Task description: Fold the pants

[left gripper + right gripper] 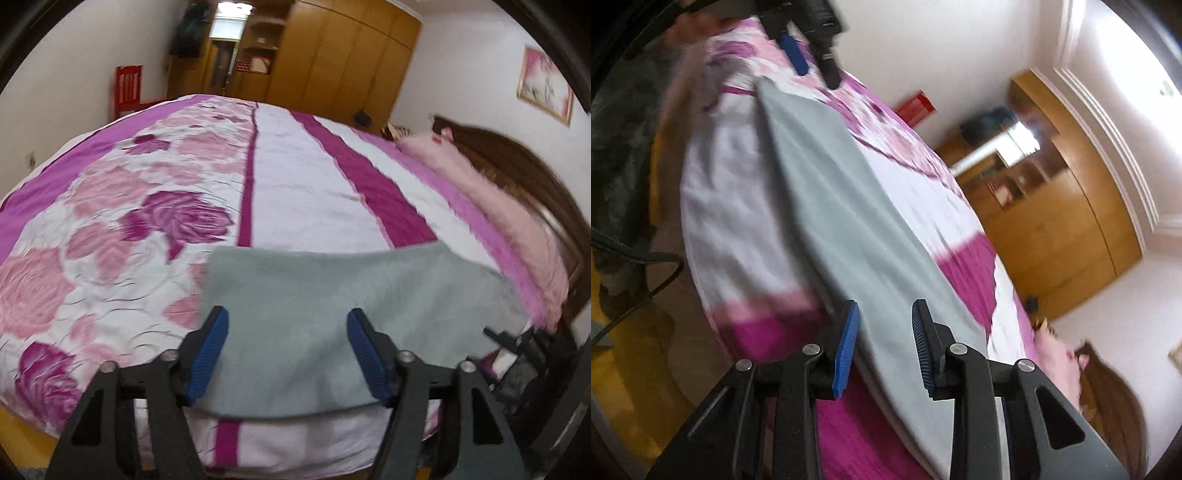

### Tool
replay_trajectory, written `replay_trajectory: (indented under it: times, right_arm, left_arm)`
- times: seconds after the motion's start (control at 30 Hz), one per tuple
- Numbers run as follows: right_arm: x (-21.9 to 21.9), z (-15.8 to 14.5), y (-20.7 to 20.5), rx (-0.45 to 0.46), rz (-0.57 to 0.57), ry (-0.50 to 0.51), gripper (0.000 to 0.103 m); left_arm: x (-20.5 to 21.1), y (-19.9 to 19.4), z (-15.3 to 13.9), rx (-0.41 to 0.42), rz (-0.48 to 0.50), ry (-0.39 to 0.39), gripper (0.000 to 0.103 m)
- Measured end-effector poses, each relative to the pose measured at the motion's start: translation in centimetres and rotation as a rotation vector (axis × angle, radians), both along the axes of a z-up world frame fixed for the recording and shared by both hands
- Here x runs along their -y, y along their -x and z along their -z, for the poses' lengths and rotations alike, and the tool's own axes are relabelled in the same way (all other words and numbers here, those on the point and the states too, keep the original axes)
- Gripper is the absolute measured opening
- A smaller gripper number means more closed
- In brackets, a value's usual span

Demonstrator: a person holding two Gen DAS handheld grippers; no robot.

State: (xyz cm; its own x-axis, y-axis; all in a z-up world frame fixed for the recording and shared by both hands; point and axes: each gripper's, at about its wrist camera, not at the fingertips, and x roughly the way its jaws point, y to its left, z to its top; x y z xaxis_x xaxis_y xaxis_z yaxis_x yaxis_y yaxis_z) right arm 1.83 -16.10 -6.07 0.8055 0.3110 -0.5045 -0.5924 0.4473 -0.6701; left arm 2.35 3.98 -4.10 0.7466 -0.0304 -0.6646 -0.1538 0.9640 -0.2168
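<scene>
On the bed [295,177], near its front edge, the pants [332,317] lie as a flat grey-green rectangle, folded, fuzzy in texture, resting on the floral pink-and-magenta bedspread [110,221]. My left gripper [288,325] hovers over the near half of the cloth, blue pads [216,343] spread wide apart, nothing between them; whether the tips touch the fabric I cannot tell. At the right edge of the left wrist view, dark parts of my right gripper [517,343] show just past the cloth's right corner. From the right wrist view, heavily tilted and blurred, my right gripper [884,321] sits at one short end of the pants [827,192], jaws parted with a clear gap, the cloth's edge running under and between the fingers but not pinched. Far end of the same strip: my left gripper [812,66], seen small at the top, one blue pad visible. Pink fluffy pillow [498,206] along the brown headboard [528,177], well apart from the pants. Wooden wardrobe [343,62] against the far wall, red chair [127,88] beside the bed's far left corner, framed picture [545,86] on the right wall. A black cable [635,266] loops at the left of the right wrist view, over the yellowish floor [624,376].
</scene>
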Motion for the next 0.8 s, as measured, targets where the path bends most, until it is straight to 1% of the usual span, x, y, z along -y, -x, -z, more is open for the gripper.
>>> replay_trajectory:
  times: [0.07, 0.13, 0.17, 0.23, 0.33, 0.37, 0.4, 0.5, 0.57, 0.63, 0.7, 0.8]
  right_arm:
    - [0.4, 0.1, -0.1, -0.036, -0.020, -0.026, 0.029]
    - [0.2, 0.5, 0.4, -0.028, -0.035, -0.016, 0.027]
    - [0.1, 0.7, 0.9, -0.016, -0.047, -0.006, 0.027]
    - [-0.3, 1.3, 1.4, 0.010, -0.070, 0.018, 0.027]
    - [-0.4, 2.4, 1.6, 0.011, -0.069, 0.048, 0.026]
    - [-0.2, 2.4, 1.5, -0.011, -0.065, 0.041, 0.023]
    - [0.0, 2.2, 1.3, -0.030, -0.061, 0.022, 0.013]
    - [1.0, 0.9, 0.4, -0.062, -0.040, -0.062, 0.005]
    - [1.0, 0.5, 0.0, -0.094, -0.024, -0.082, 0.004]
    - [0.8, 0.2, 0.0, -0.089, -0.021, -0.084, 0.004]
    - [0.7, 0.5, 0.5, -0.080, -0.030, -0.054, 0.003]
    - [0.6, 1.1, 1.3, -0.062, -0.043, -0.010, 0.003]
  left_arm:
    - [0.9, -0.9, 0.7, -0.031, 0.006, -0.054, 0.061]
    - [1.5, -1.6, 1.6, -0.080, 0.008, -0.105, 0.056]
    - [1.7, -1.8, 2.1, -0.101, 0.006, -0.120, 0.056]
    - [1.8, -1.7, 2.8, -0.123, 0.003, -0.132, 0.055]
    - [1.8, -1.4, 3.2, -0.130, -0.003, -0.147, 0.056]
    - [1.7, -1.4, 3.3, -0.130, -0.007, -0.151, 0.056]
    - [1.6, -1.4, 3.4, -0.132, -0.011, -0.155, 0.056]
    - [1.5, -1.4, 3.5, -0.140, -0.021, -0.164, 0.056]
    - [1.4, -1.4, 3.6, -0.145, -0.025, -0.172, 0.056]
    - [1.4, -1.4, 3.6, -0.150, -0.036, -0.195, 0.056]
    - [1.2, -1.4, 3.7, -0.156, -0.051, -0.205, 0.056]
    - [0.8, -1.3, 3.8, -0.159, -0.060, -0.193, 0.056]
